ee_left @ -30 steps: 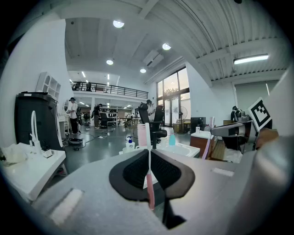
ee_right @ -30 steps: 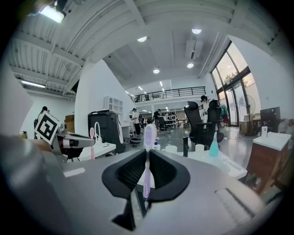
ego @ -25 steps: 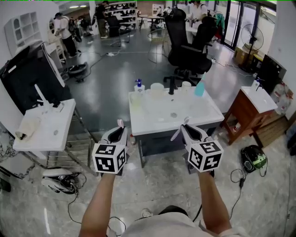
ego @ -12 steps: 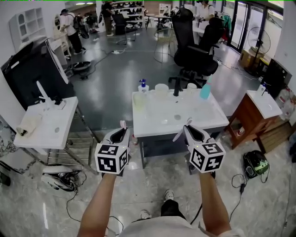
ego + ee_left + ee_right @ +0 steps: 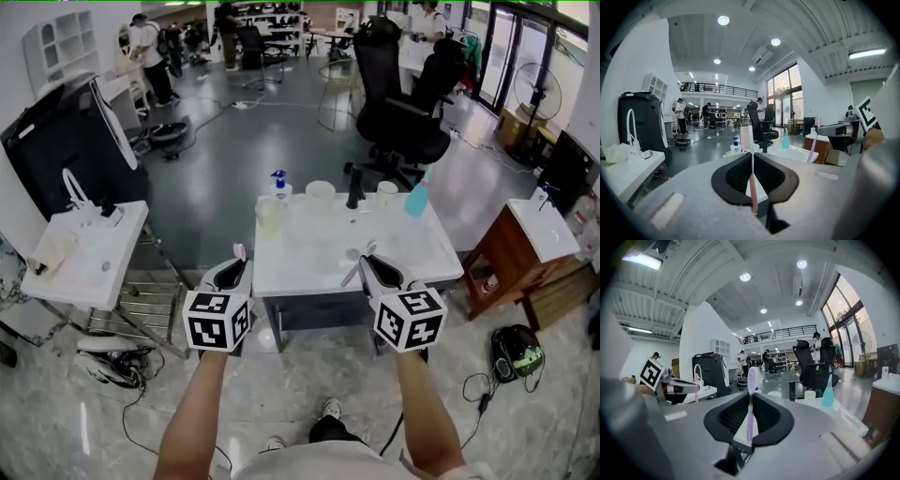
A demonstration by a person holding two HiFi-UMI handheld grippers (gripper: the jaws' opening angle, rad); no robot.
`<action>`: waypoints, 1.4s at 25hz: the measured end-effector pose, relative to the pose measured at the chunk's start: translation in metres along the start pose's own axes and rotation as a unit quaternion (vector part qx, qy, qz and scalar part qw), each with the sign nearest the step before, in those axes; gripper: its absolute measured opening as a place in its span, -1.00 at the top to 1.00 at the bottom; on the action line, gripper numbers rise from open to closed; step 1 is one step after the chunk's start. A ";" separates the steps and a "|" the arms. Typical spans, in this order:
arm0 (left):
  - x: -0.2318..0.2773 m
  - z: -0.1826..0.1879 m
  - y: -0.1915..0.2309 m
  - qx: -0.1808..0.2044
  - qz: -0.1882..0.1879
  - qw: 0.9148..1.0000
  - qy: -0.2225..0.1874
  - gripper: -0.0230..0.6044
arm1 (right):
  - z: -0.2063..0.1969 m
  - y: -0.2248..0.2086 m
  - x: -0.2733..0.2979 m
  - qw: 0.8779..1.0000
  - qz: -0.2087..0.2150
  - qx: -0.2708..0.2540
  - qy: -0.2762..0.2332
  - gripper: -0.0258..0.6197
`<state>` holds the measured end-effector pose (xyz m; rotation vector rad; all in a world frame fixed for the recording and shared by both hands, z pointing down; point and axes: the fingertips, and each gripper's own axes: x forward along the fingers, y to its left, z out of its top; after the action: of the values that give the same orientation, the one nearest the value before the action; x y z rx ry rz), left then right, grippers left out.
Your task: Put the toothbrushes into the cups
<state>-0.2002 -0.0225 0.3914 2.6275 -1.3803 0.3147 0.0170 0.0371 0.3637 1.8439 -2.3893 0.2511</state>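
My left gripper (image 5: pixel 235 268) is shut on a pink toothbrush (image 5: pixel 239 251), which stands upright between the jaws (image 5: pixel 751 173). A lilac toothbrush (image 5: pixel 352 274) is clamped the same way in my right gripper (image 5: pixel 367 264), its head sticking up (image 5: pixel 751 376). Both grippers hover side by side at the near edge of a white washstand (image 5: pixel 319 267). At its far edge stand two white cups (image 5: pixel 320 192) (image 5: pixel 387 193), and a pale yellowish cup (image 5: pixel 268 217) sits at its left. The cups are well beyond both grippers.
On the washstand are a blue-topped pump bottle (image 5: pixel 279 185), a black faucet (image 5: pixel 354 187) and a teal bottle (image 5: pixel 416 200). A second white stand (image 5: pixel 84 248) is at left, a brown cabinet (image 5: pixel 525 244) at right. Black office chairs (image 5: pixel 412 112) stand behind.
Both grippers have moved forward together toward the washstand, each still holding its toothbrush. The washstand now lies closer under the gripper tips.
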 end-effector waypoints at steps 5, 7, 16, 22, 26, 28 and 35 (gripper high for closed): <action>0.034 0.008 -0.005 -0.004 0.014 1.000 0.001 0.88 | 0.005 -0.033 0.026 1.000 0.016 0.000 0.002 0.83; 0.045 0.010 -0.005 -0.007 0.021 1.000 0.002 0.88 | 0.006 -0.044 0.036 1.000 0.023 0.002 0.003 0.83; 0.076 0.019 -0.011 -0.009 0.055 0.998 0.012 0.88 | 0.010 -0.079 0.068 0.998 0.060 0.008 0.012 0.83; 0.089 0.018 -0.019 -0.008 0.065 0.998 0.021 0.88 | 0.007 -0.096 0.076 0.997 0.073 0.015 0.014 0.83; 0.092 0.020 -0.019 -0.009 0.072 0.997 0.023 0.88 | 0.006 -0.102 0.080 0.997 0.080 0.019 0.016 0.83; 0.094 0.020 -0.019 -0.009 0.075 0.997 0.024 0.88 | 0.003 -0.103 0.082 0.996 0.083 0.020 0.019 0.83; 0.097 0.020 -0.015 -0.011 0.084 0.996 0.023 0.88 | -0.001 -0.105 0.092 0.995 0.091 0.023 0.020 0.83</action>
<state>-0.1319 -0.0959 0.3968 2.4767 -1.5835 0.3756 0.0954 -0.0758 0.3882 1.6240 -2.5453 0.3588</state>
